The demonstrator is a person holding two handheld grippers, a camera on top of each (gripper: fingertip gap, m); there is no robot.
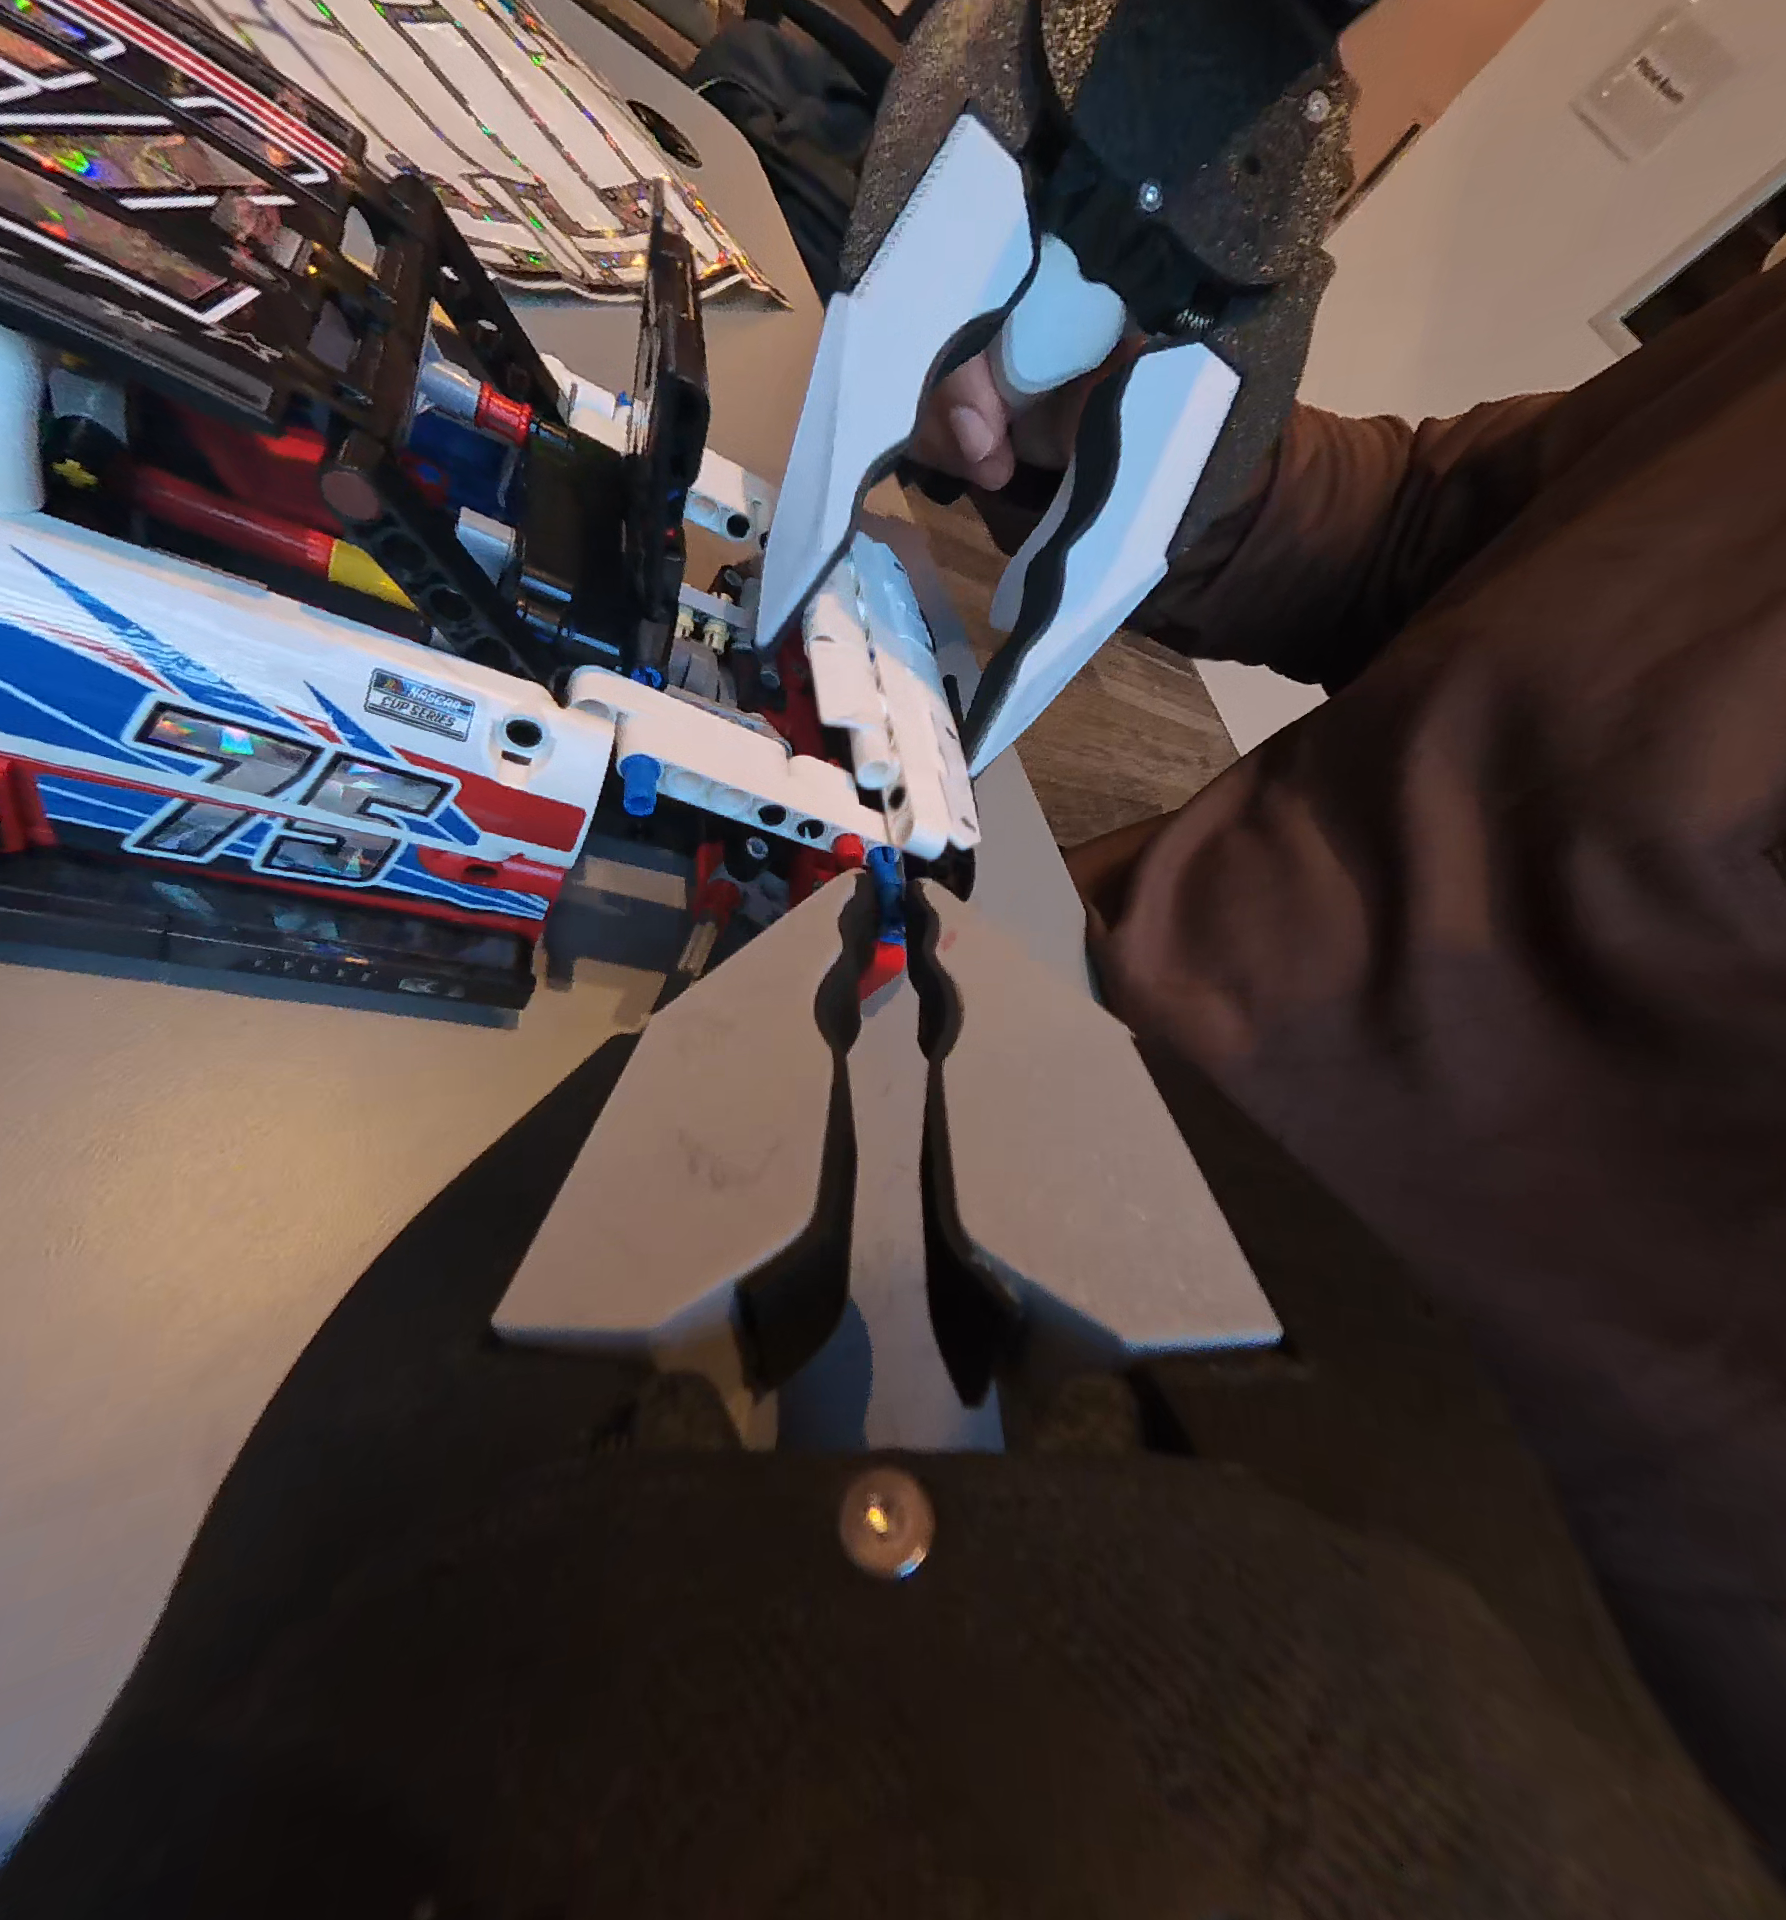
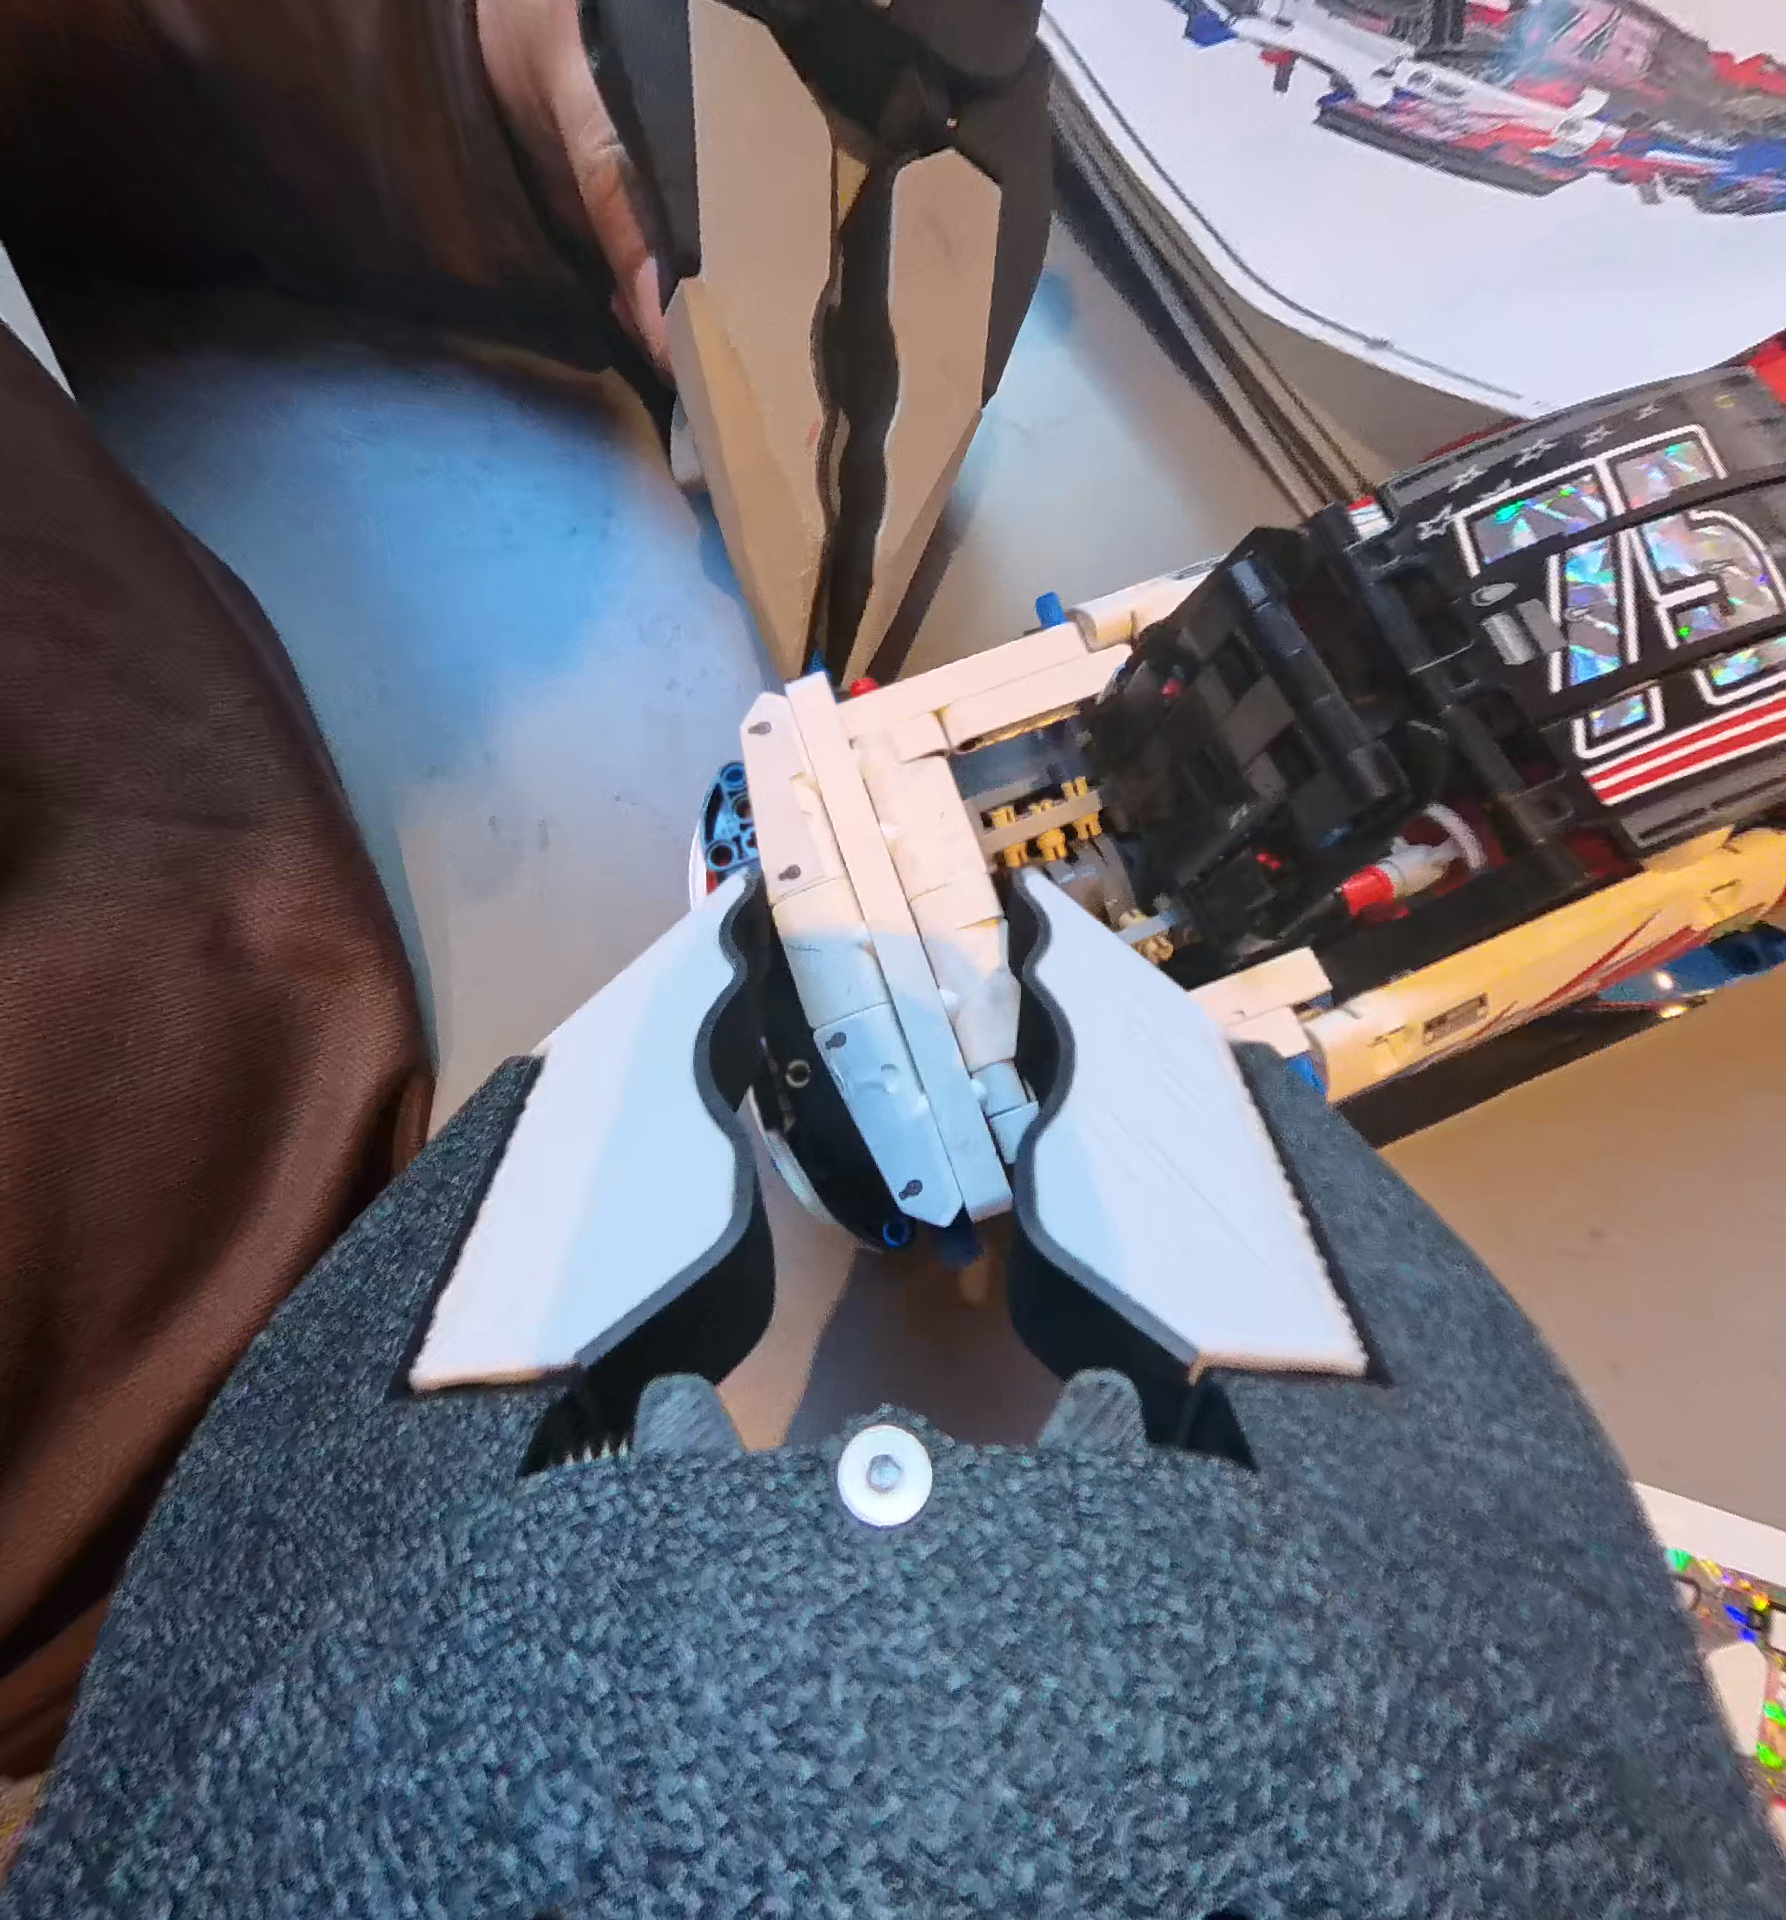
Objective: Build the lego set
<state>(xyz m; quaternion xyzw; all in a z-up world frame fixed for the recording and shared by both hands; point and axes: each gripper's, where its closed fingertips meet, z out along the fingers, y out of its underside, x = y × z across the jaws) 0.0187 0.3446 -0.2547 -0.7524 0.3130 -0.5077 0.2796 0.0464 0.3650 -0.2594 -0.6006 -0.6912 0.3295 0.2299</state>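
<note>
Both grippers meet at one end of the car on the table.

The lego car [image 2: 1388,831] lies on the table [image 2: 515,644]. The right gripper [image 2: 884,904] straddles the panel assembly [image 2: 889,935] at the car's end; the left gripper [image 1: 887,894] reaches in opposite, tips at that end's corner. A sticker sheet [image 1: 515,135] lies behind the car, a booklet [image 2: 1388,208] beside it.

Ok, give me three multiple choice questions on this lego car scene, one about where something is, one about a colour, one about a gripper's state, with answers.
1. Where does the white front assembly sit?
A. Between the right gripper's fingers
B. On the booklet
C. Under the roof

2. What colour is the car's roof?
A. Yellow
B. Black
C. Green

3. How is the left gripper set?
A. Wide open
B. Out of view
C. Nearly closed on a small blue and red piece

Answers: A, the right gripper straddles it; B, black panels carry the number; C, its tips pinch the blue and red piece.
</note>
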